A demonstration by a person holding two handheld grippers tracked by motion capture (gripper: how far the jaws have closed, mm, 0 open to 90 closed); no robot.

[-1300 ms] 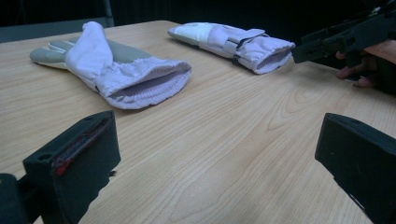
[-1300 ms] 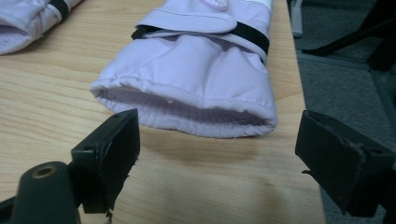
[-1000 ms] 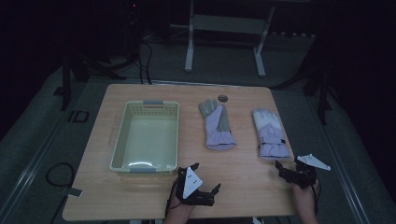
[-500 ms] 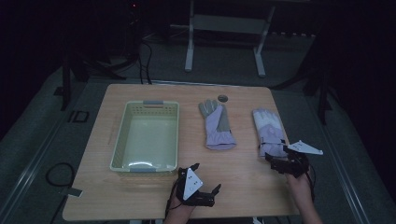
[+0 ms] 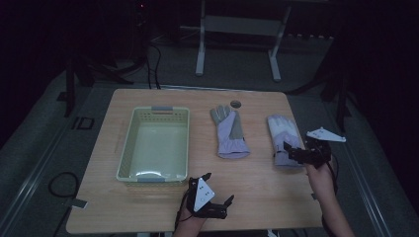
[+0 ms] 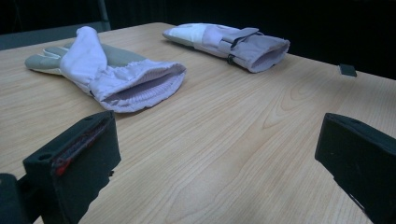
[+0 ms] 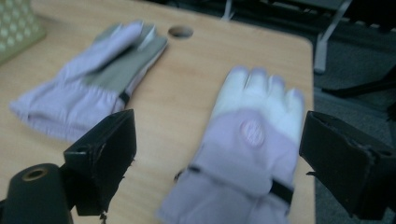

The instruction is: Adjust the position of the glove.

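Observation:
Two lilac gloves lie flat on the wooden table point(image 5: 257, 182). The one with a grey palm point(image 5: 230, 132) is in the middle, its cuff toward me. The one with white fingertips point(image 5: 281, 129) is at the right. My right gripper point(image 5: 282, 152) is open, its jaws standing to either side of this glove's cuff point(image 7: 243, 186), just above it. My left gripper point(image 5: 218, 187) rests open near the front edge with nothing between its jaws. In the left gripper view point(image 6: 215, 158) it looks toward both cuffs, the grey-palmed glove point(image 6: 116, 70) nearer and the other point(image 6: 233, 42) farther.
A pale green plastic basket point(image 5: 127, 148) stands empty on the table's left half; its corner point(image 7: 14, 23) shows in the right gripper view. A round cable hole point(image 5: 235, 104) lies behind the middle glove. A metal stand point(image 5: 237, 29) is on the dark floor beyond.
My right gripper has moved forward and leftward from the table's right front edge up to the cuff of the right glove. The left gripper and both gloves have stayed put.

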